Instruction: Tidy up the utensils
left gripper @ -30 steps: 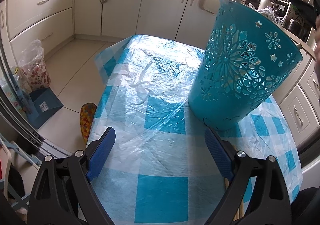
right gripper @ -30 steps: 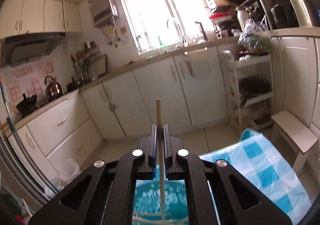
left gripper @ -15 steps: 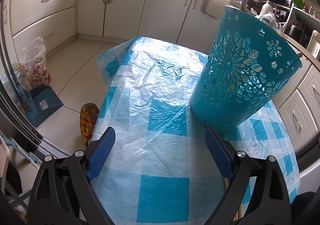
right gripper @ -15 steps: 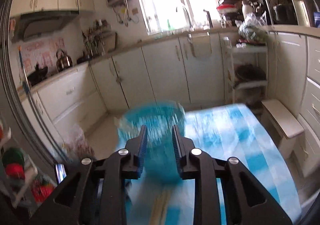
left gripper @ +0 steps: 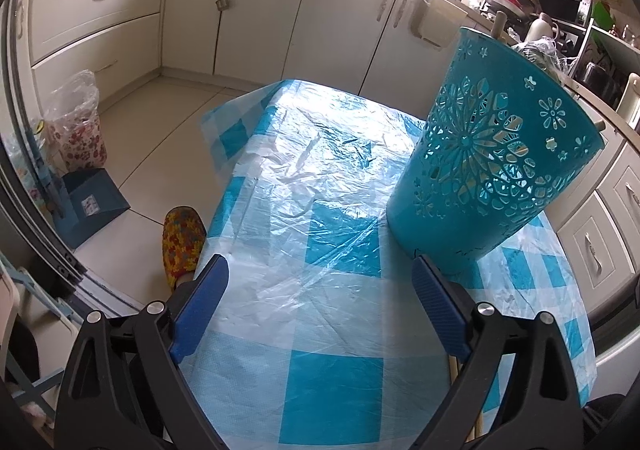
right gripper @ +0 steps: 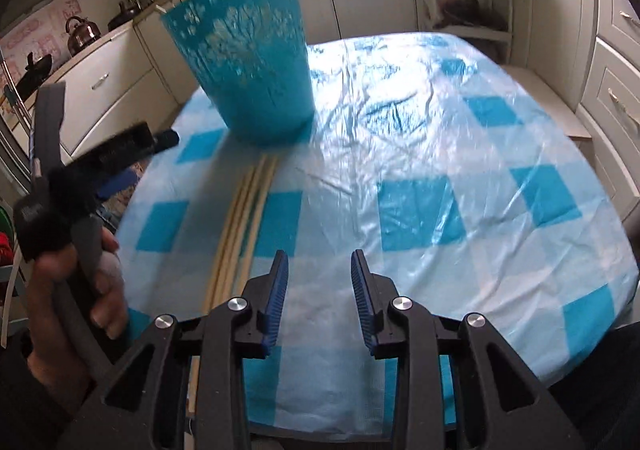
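Note:
A teal cut-out basket (left gripper: 492,161) stands upright on the checked tablecloth (left gripper: 320,290), with wooden stick ends showing at its rim; it also shows in the right wrist view (right gripper: 248,65). Several long wooden sticks (right gripper: 240,217) lie side by side on the cloth in front of the basket. My right gripper (right gripper: 318,270) is open and empty, low over the cloth just right of the sticks. My left gripper (left gripper: 320,290) is wide open and empty, left of the basket; it shows in the right wrist view (right gripper: 132,157) held in a hand.
White kitchen cabinets (left gripper: 280,21) ring the table. A blue dustpan (left gripper: 92,205) and a plastic bag (left gripper: 76,121) sit on the floor at the left. A white stool (right gripper: 548,97) stands beyond the table's far right edge.
My right gripper let go of the wooden stick over the basket, opened, and swung down to the cloth beside the lying sticks. The left gripper stayed open and nearly still.

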`<state>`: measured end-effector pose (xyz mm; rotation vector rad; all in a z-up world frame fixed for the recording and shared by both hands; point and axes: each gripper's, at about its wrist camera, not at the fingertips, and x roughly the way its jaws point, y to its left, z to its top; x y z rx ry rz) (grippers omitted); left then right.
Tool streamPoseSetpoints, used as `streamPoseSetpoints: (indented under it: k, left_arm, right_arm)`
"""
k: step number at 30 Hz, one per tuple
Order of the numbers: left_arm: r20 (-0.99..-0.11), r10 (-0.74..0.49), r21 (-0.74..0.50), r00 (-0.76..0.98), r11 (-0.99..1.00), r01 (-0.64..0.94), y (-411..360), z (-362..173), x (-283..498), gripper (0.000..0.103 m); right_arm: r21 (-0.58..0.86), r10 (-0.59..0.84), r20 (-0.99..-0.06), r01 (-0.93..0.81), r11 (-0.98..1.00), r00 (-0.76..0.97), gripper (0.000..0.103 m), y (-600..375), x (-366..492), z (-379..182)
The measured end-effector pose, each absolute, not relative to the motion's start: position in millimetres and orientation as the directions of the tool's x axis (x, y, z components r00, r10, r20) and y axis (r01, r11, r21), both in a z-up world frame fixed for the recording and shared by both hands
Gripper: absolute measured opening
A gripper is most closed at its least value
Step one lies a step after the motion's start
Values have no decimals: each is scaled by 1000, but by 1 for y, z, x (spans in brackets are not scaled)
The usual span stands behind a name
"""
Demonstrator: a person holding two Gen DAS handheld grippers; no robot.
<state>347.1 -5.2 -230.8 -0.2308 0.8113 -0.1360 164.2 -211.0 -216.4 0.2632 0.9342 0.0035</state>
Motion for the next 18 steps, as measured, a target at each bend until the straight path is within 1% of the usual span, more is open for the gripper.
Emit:
streamPoseSetpoints:
  k: [2, 18]
  left_arm:
    - [-702, -208, -255, 681, 966, 33, -5, -231, 347, 89]
    - [-705, -209, -252, 678, 967, 37, -7, -232, 348, 90]
  right_arm:
    - [224, 117, -801, 112, 968, 587, 38, -210, 165, -221]
    - [229, 128, -798, 100, 968, 589, 38, -206, 165, -223]
